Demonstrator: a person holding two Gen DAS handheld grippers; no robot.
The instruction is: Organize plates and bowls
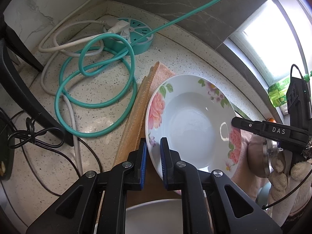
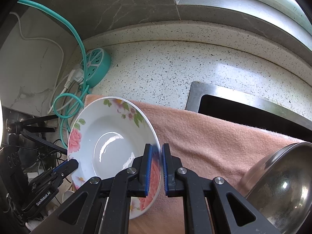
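Observation:
A white floral plate [image 1: 191, 120] with pink roses on its rim is held over a pink towel [image 1: 161, 74], tilted. My left gripper [image 1: 153, 146] is shut on the plate's near-left rim. My right gripper [image 1: 234, 121] reaches in from the right and grips the opposite rim. In the right wrist view the same floral plate [image 2: 109, 142] stands tilted, with my right gripper [image 2: 156, 150] shut on its right rim and my left gripper [image 2: 73, 162] clamped on its lower-left rim. A steel bowl [image 2: 282, 187] lies upside down on the pink towel [image 2: 204, 140] at the right.
A teal round power strip [image 1: 134, 35] with a coiled teal cable [image 1: 97, 89] and white cable sits in the counter's back corner. A steel sink [image 2: 243, 101] opens behind the towel. Another pale dish [image 1: 154, 214] shows below my left gripper. A green bottle [image 1: 278, 91] stands by the window.

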